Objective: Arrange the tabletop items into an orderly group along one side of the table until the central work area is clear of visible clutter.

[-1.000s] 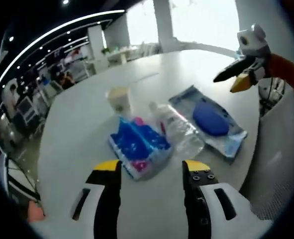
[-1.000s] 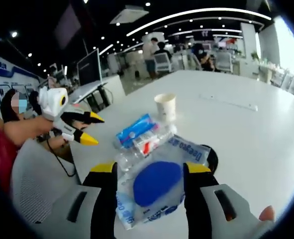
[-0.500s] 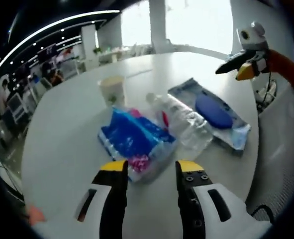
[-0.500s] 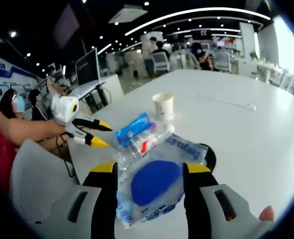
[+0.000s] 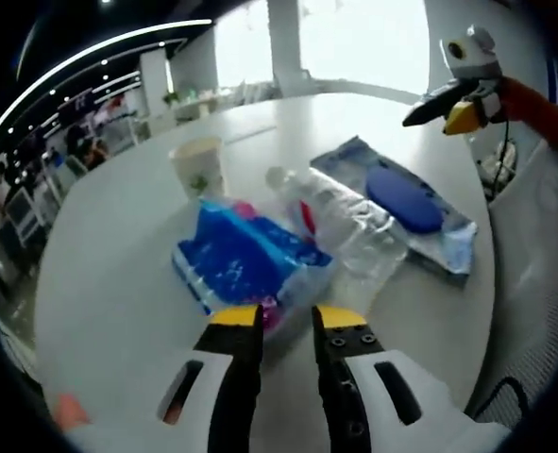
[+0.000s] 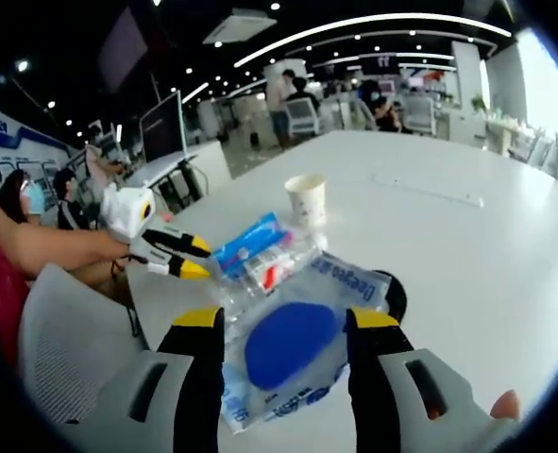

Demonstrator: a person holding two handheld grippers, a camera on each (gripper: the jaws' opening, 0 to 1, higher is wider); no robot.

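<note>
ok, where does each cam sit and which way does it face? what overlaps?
Left gripper view: rides the left claw, facing the blue tissue pack at its tips; right claw upper right.
Right gripper view: rides the right claw, facing the blue-pad pouch; left claw and a forearm at left.
Shared: tissue pack, water bottle, pouch, paper cup, white table, seen from opposite sides.

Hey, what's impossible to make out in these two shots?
- Left gripper view: the tissue pack's near edge sits behind the left gripper; contact unclear.
- Right gripper view: a dark round object lies mostly under the wipes packet.
- Right gripper view: bottle label print is too small.
- Paper cup contents: hidden by its wall.
</note>
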